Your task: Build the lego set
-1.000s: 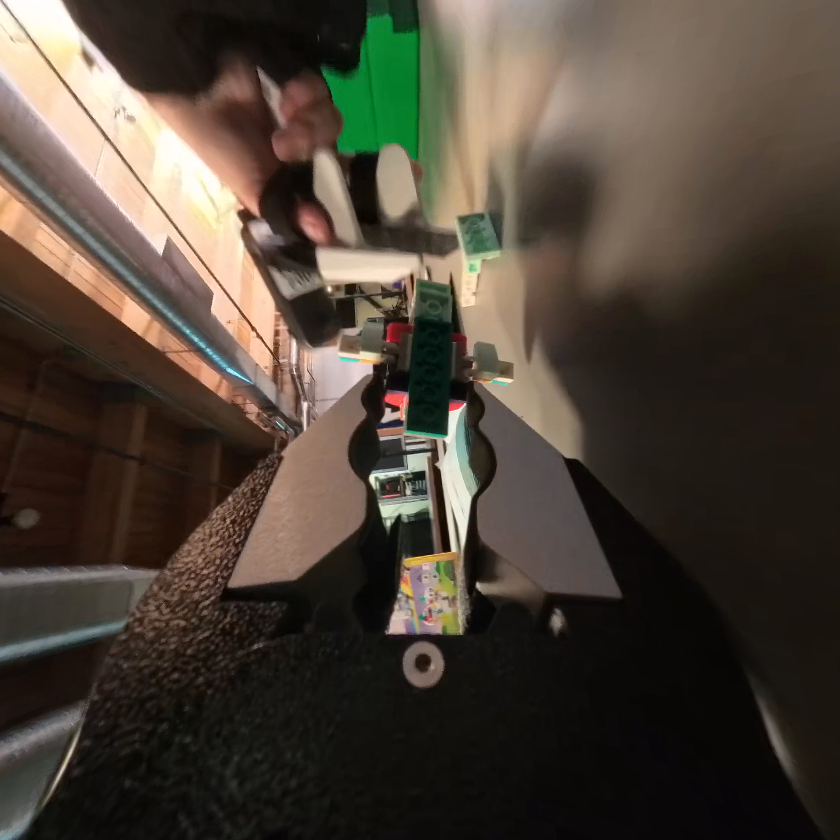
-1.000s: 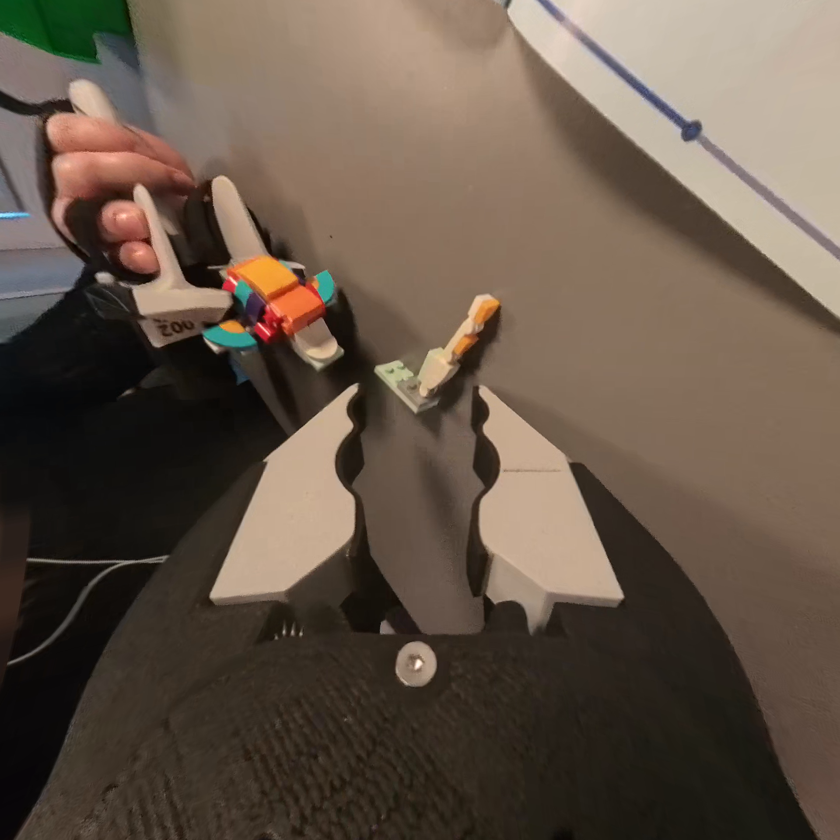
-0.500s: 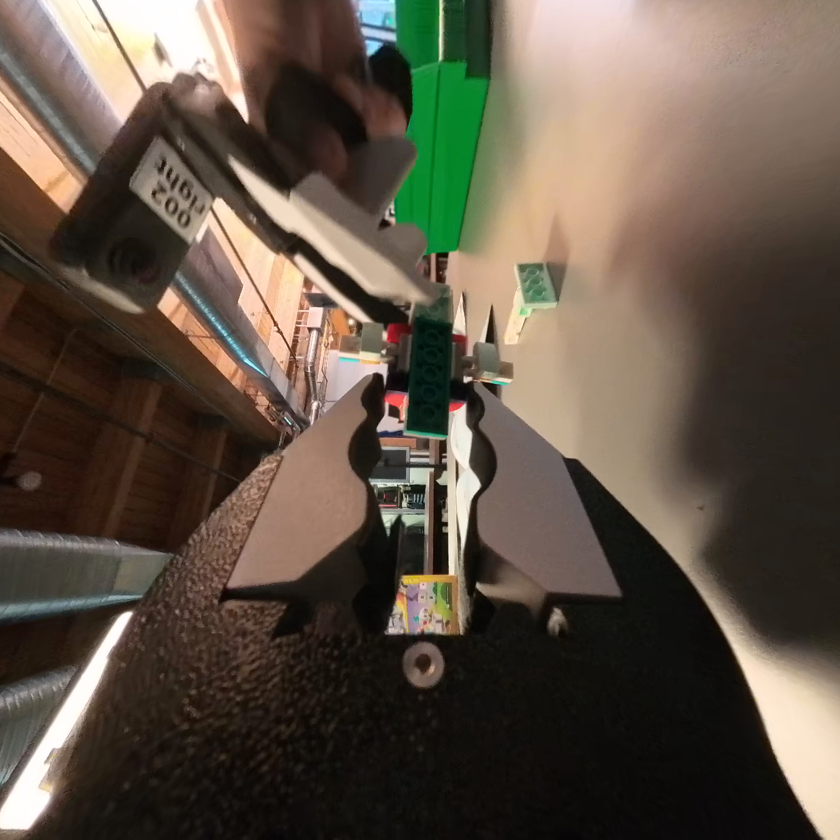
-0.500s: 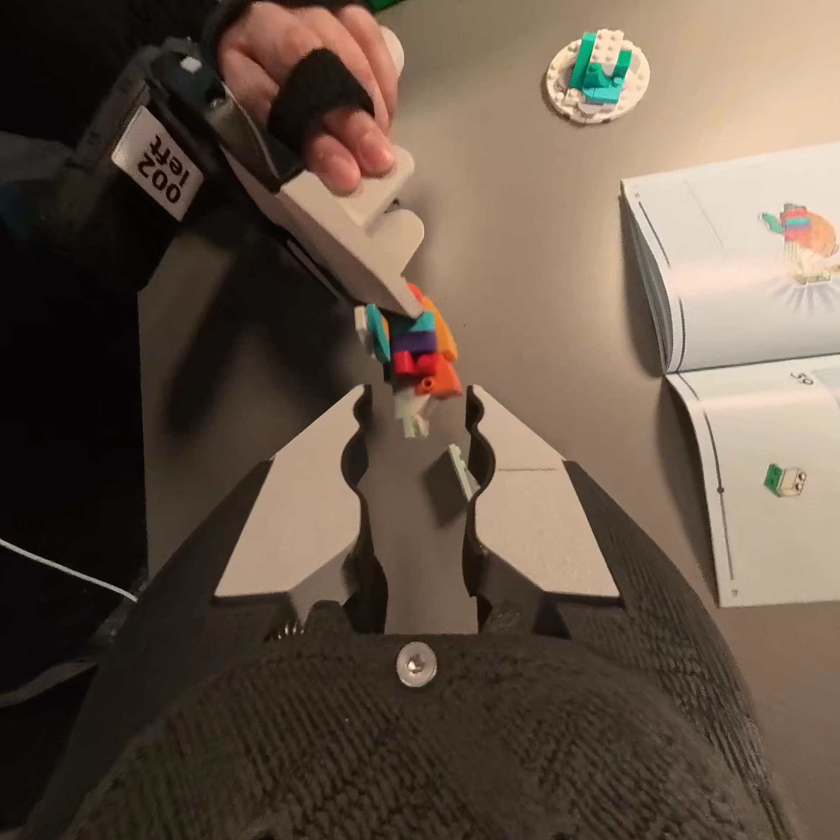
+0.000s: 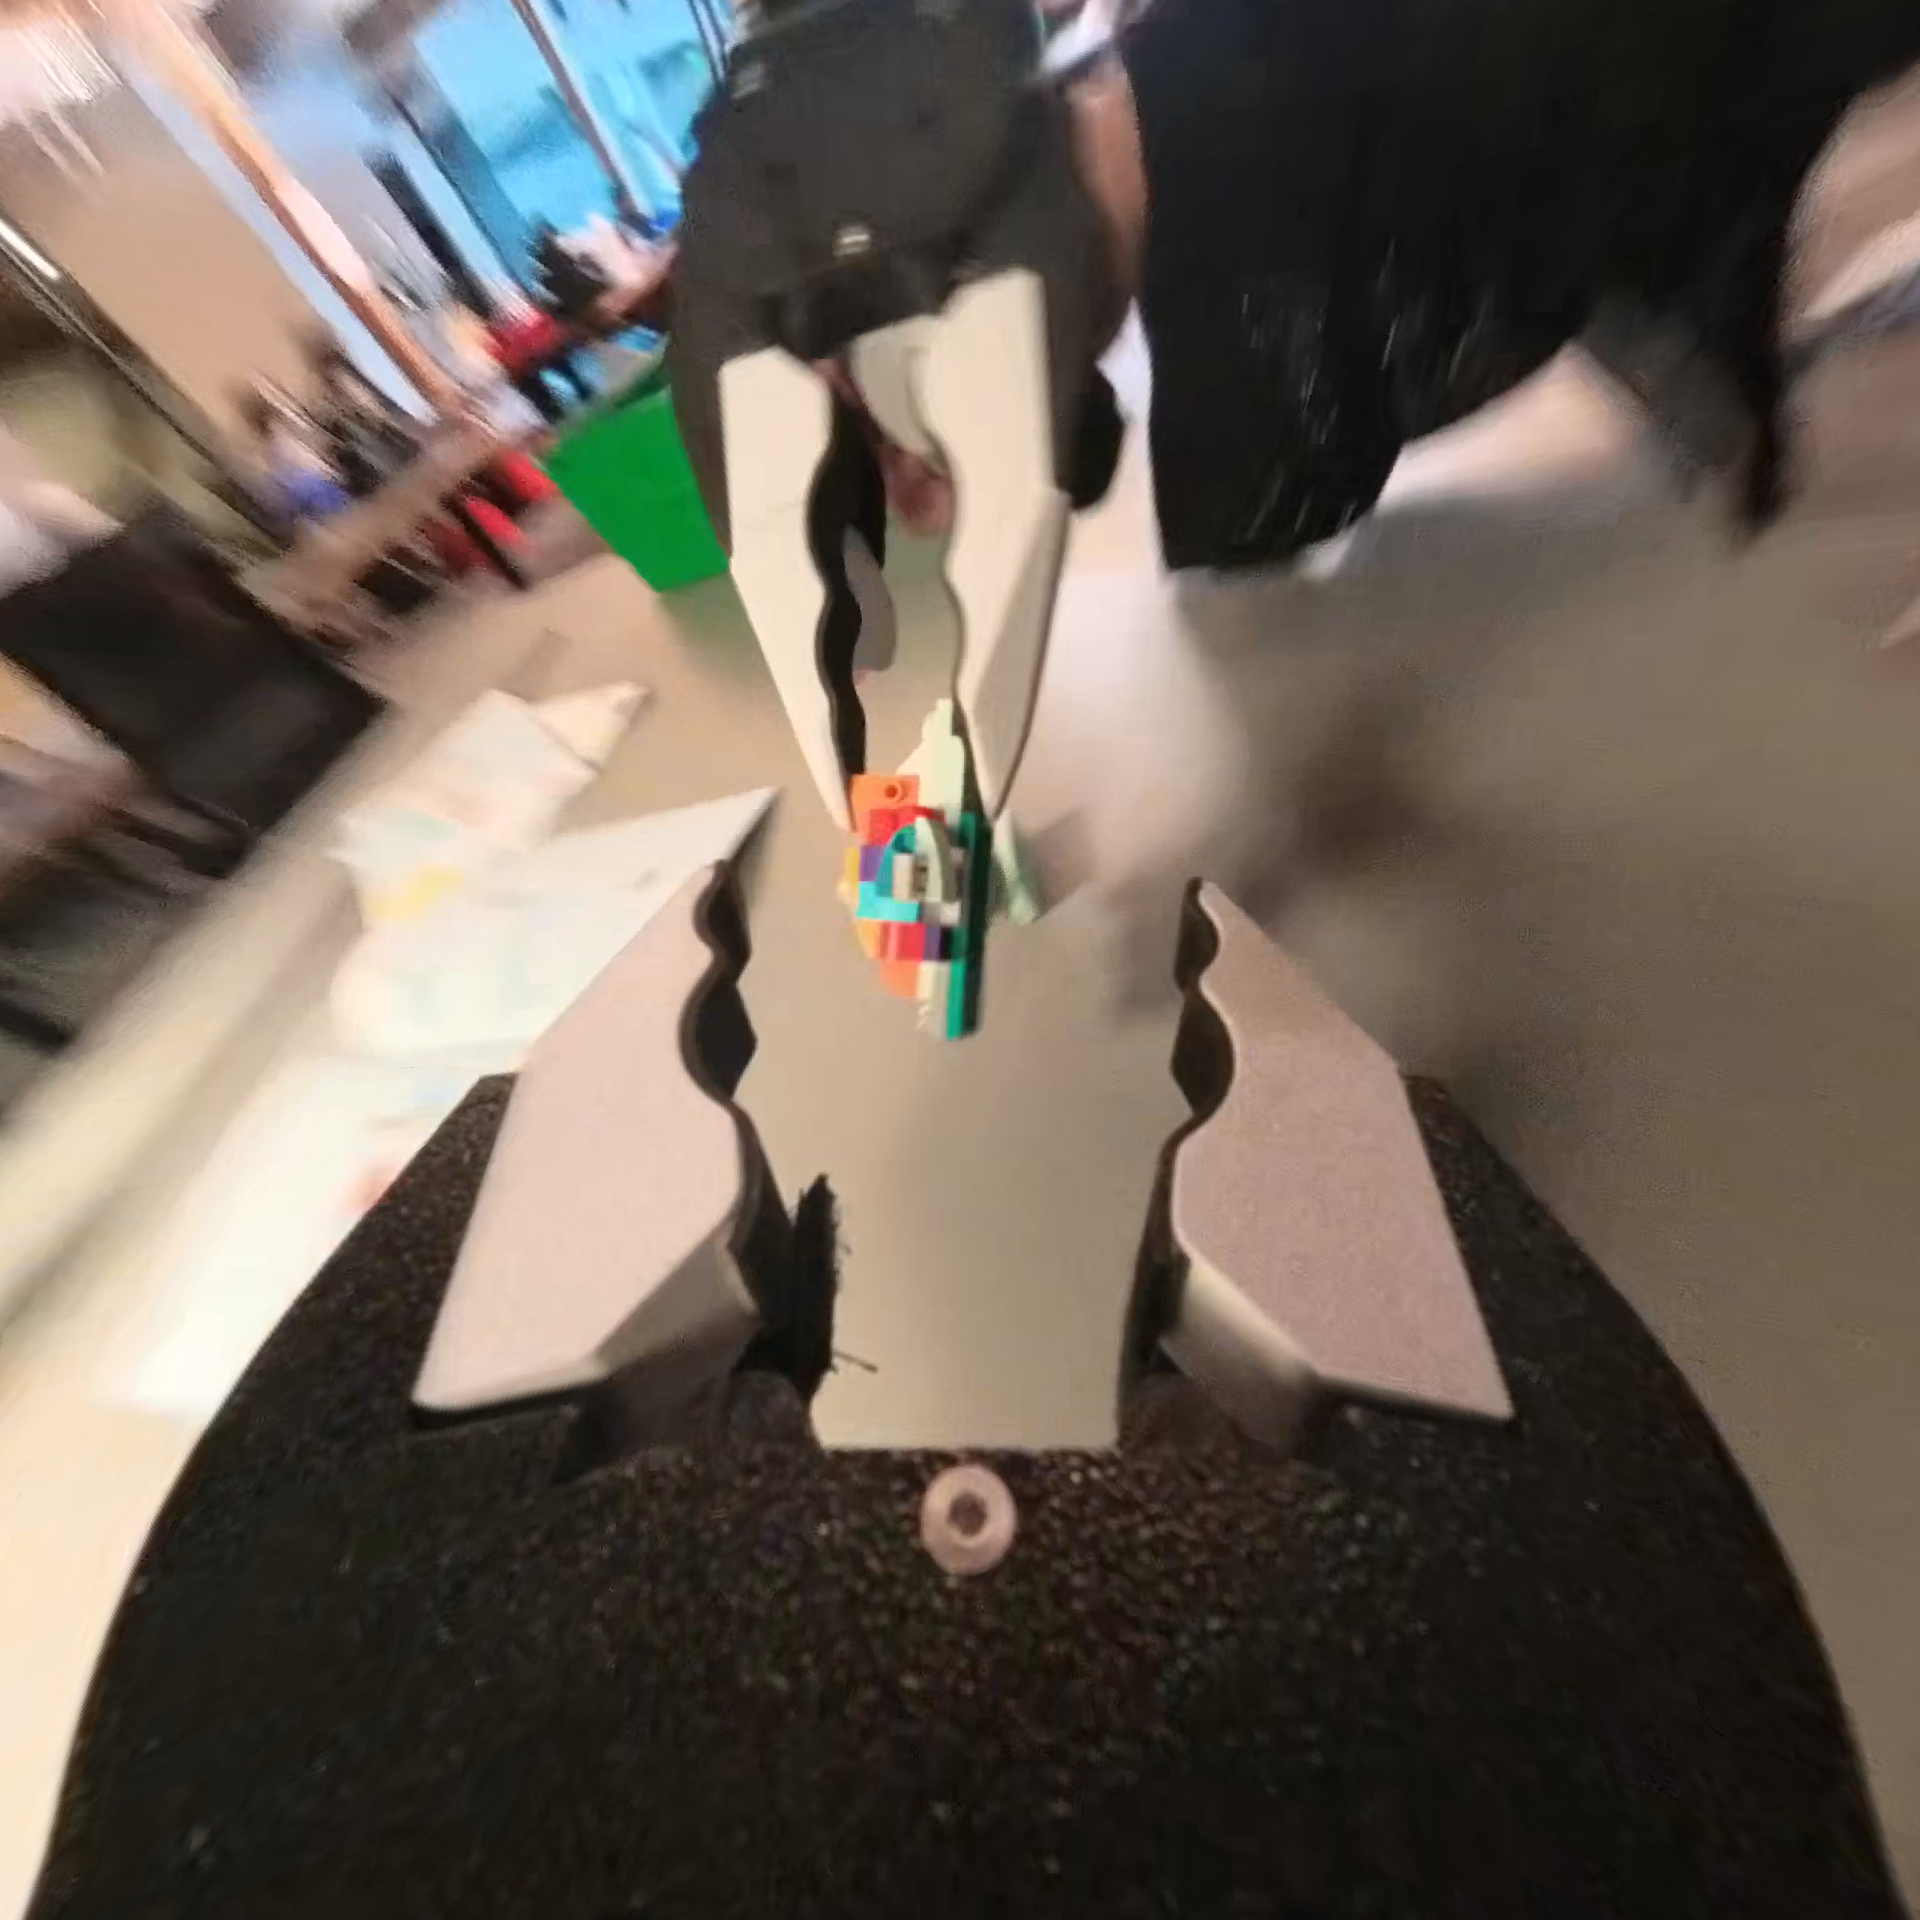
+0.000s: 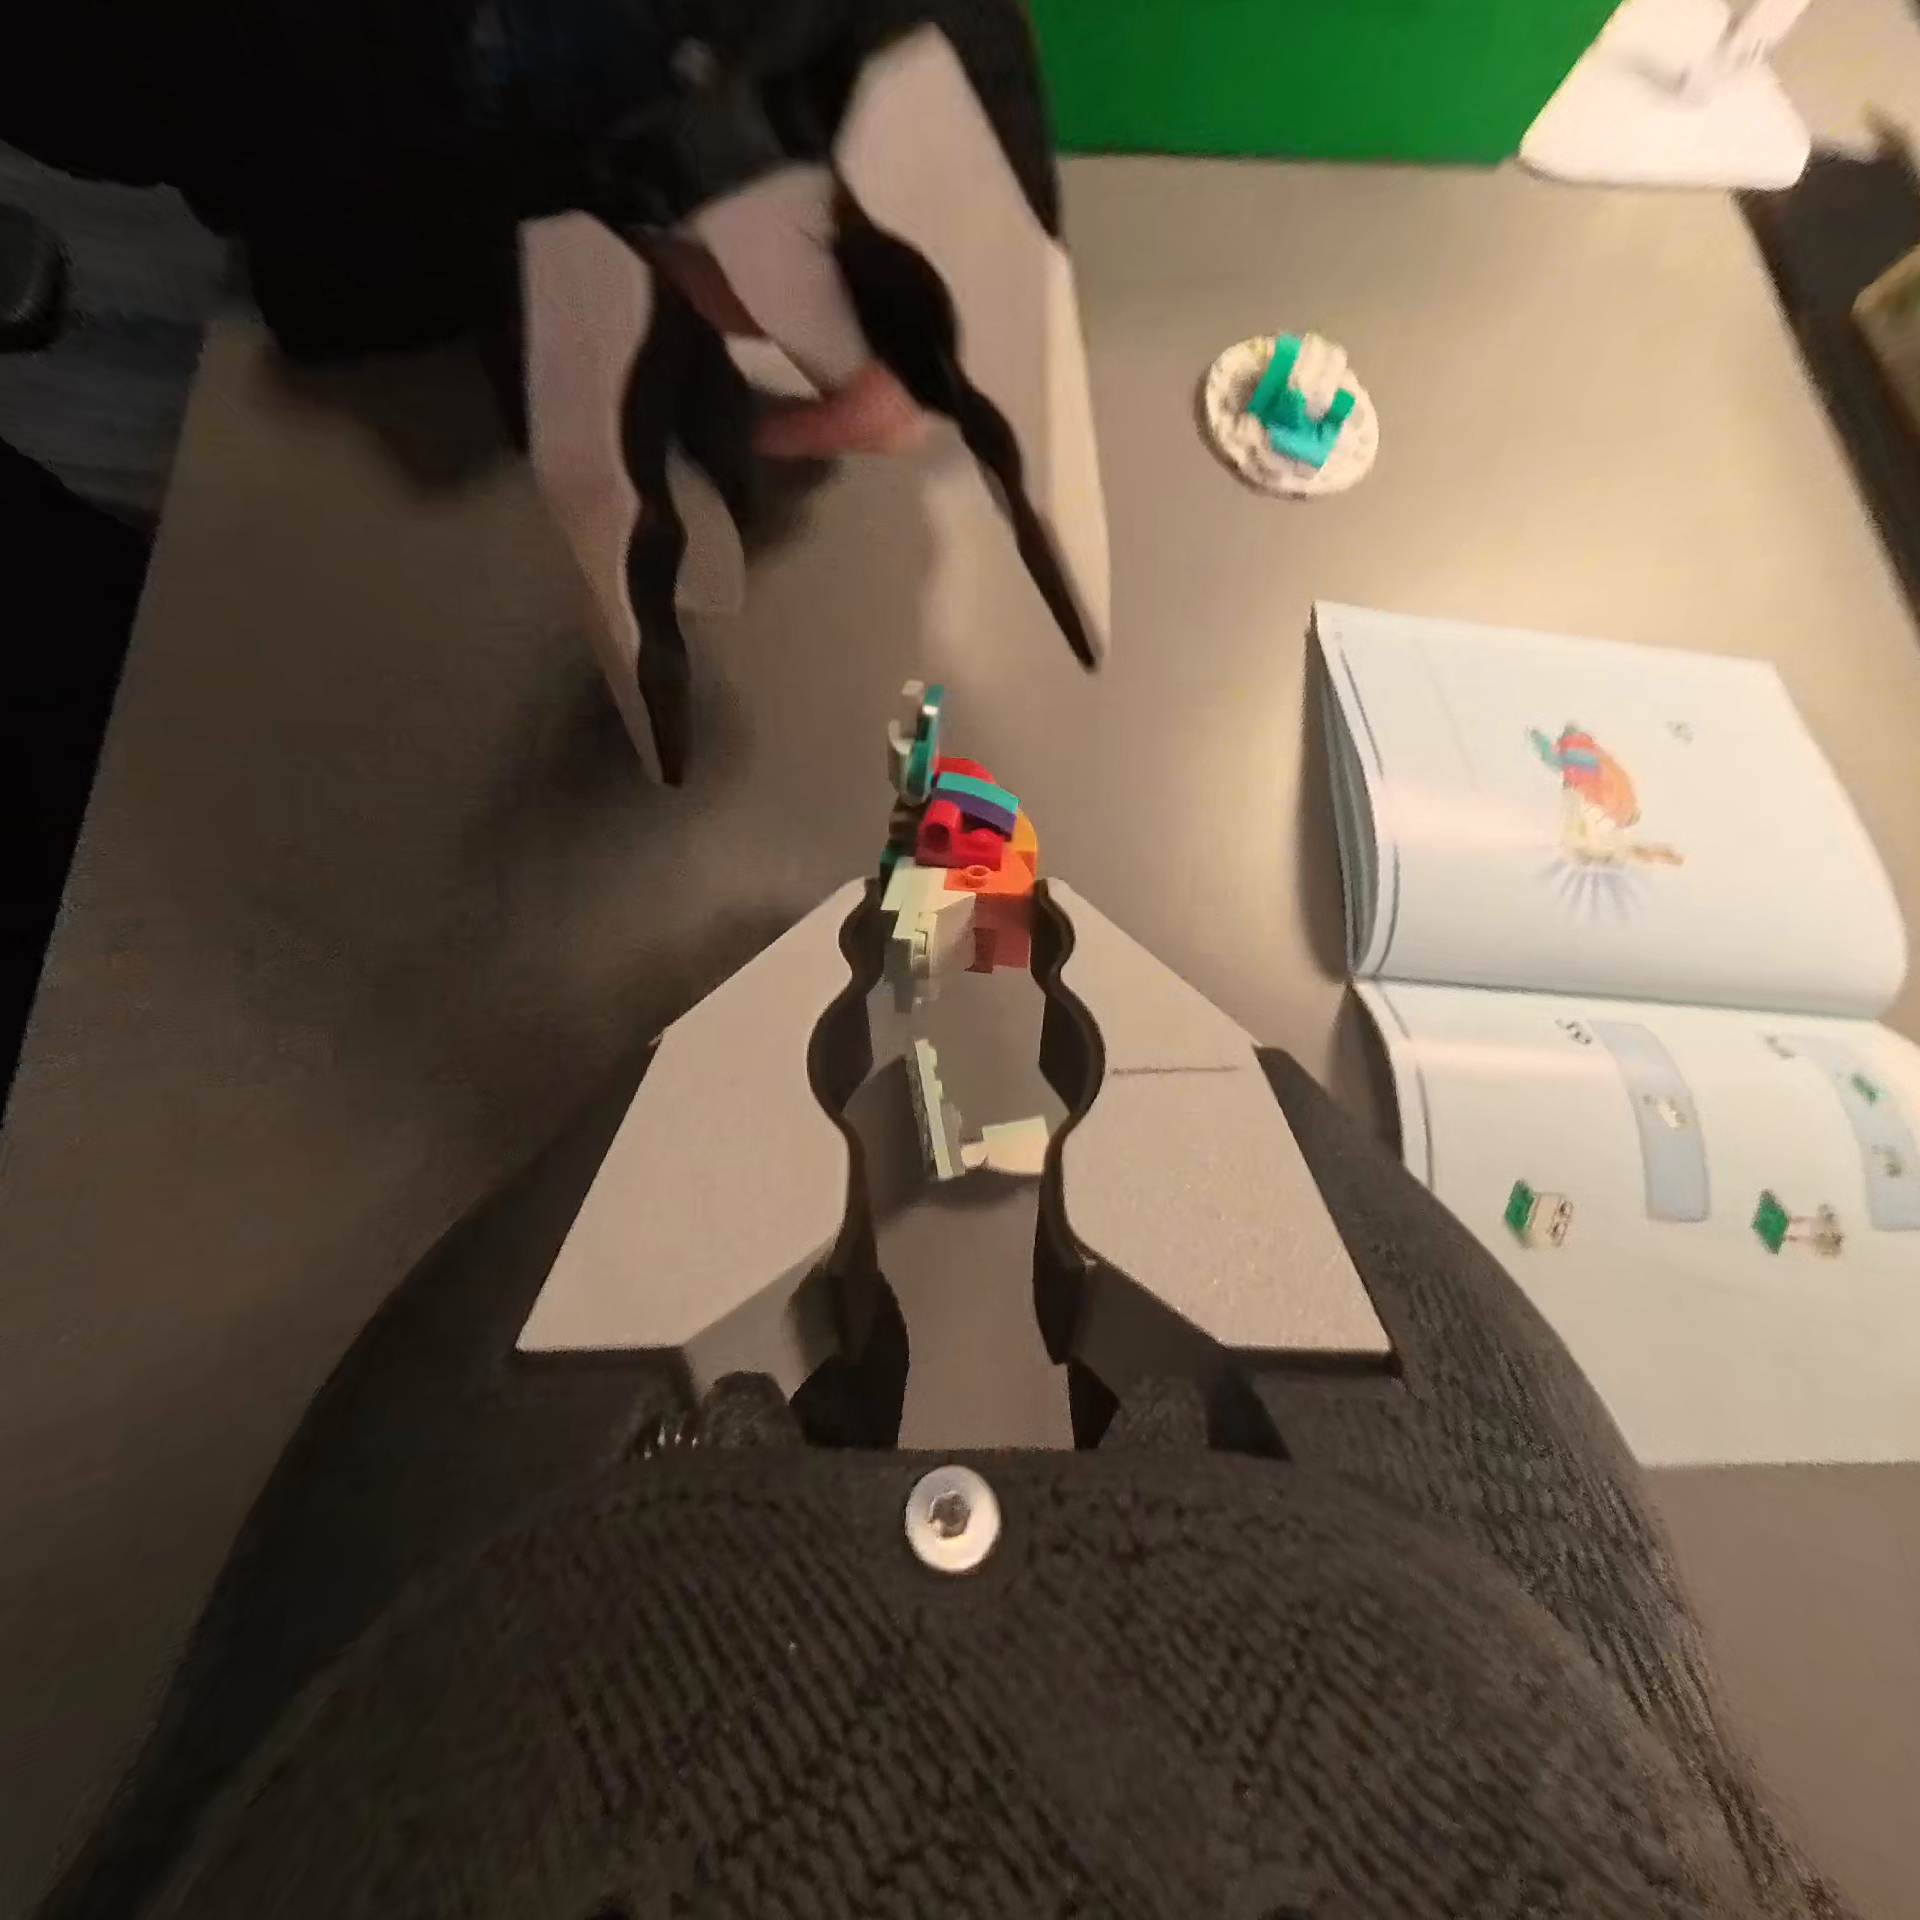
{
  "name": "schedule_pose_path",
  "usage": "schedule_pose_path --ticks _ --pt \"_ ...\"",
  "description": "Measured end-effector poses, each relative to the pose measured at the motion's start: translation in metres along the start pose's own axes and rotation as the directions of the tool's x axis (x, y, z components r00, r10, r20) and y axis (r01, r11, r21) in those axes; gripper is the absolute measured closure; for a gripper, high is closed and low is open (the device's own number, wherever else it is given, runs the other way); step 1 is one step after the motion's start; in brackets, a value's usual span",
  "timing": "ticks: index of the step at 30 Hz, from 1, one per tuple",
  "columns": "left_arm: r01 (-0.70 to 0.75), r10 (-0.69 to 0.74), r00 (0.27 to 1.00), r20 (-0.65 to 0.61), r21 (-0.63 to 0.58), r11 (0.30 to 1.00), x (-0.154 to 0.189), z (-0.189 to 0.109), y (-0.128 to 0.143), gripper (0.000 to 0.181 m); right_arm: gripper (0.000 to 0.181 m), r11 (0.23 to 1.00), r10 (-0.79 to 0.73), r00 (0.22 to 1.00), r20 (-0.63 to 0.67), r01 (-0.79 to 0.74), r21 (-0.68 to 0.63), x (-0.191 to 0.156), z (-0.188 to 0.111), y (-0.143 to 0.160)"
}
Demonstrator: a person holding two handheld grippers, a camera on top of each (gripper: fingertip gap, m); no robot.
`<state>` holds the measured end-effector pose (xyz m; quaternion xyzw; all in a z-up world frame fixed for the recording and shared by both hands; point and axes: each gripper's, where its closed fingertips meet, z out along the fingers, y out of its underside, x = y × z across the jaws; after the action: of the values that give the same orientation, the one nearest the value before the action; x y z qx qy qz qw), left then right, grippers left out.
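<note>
- Your right tongs (image 6: 954,883) are clamped on the lego model (image 6: 961,868) at their tips; the model's orange and pale green base sits between the two tips, and its red, purple and teal bricks stick out beyond them.
- In the left wrist view the same right tongs (image 5: 914,810) come in from the far side, tips pinching the model (image 5: 914,904), which hangs below them with its dark green plate on edge.
- Your left tongs (image 5: 956,904) stand wide apart with nothing between them; the model hangs just past their tips, clear of both fingers.
- In the right wrist view the left tongs (image 6: 873,717) hover just beyond the model, spread open and blurred; a hand (image 6: 831,421) shows behind them.
- Under your right tongs, seen through the gap between the fingers, a small pale green plate with a tan piece (image 6: 961,1127) lies on the grey table (image 6: 364,935).
- To the right of your right tongs an open booklet (image 6: 1621,987) lies flat on the table, well apart from the model.
- Farther off, beyond the booklet, a round white plate with teal and white bricks (image 6: 1294,416) sits on the table.
- At the table's far edge stands a green box (image 6: 1278,78), with a white thing to its right that is too blurred to tell.
</note>
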<state>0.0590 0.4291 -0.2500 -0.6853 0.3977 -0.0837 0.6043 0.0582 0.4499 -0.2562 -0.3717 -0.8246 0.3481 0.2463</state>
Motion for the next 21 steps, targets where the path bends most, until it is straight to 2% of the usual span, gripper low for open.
schedule_pose_path --ticks 2,7,11,13,15,18,21 --pt "0.111 -0.11 0.993 -0.041 0.034 0.993 -0.003 0.005 -0.005 0.106 0.154 0.995 -0.073 0.997 -0.018 0.074 0.066 -0.002 -0.003 -0.009" --pt "0.187 -0.179 0.98 -0.086 0.101 0.977 -0.005 0.007 -0.011 0.128 0.154 0.966 -0.142 0.99 -0.019 0.143 0.214 -0.012 -0.011 -0.028" --pt "0.215 -0.194 0.972 -0.133 0.17 0.962 -0.002 0.004 -0.022 0.139 0.154 0.946 -0.168 0.986 -0.02 0.167 0.278 -0.017 -0.014 -0.036" --pt "0.22 -0.196 0.971 -0.14 0.192 0.956 -0.003 0.002 -0.024 0.152 0.154 0.94 -0.158 0.987 -0.007 0.152 0.306 -0.019 -0.015 -0.039" --pt "0.209 -0.186 0.973 -0.134 0.186 0.96 -0.004 0.001 -0.024 0.153 0.154 0.94 -0.14 0.99 -0.009 0.136 0.314 -0.018 -0.014 -0.039" --pt "0.173 -0.169 0.984 -0.05 0.08 0.982 -0.013 0.004 -0.006 0.153 0.148 0.973 -0.124 0.991 -0.043 0.13 0.189 -0.007 -0.012 -0.019" --pt "0.098 -0.096 0.995 0.026 -0.094 0.991 -0.02 0.005 0.023 0.153 0.131 0.983 -0.151 0.988 -0.027 0.147 -0.108 0.0 -0.011 0.029"
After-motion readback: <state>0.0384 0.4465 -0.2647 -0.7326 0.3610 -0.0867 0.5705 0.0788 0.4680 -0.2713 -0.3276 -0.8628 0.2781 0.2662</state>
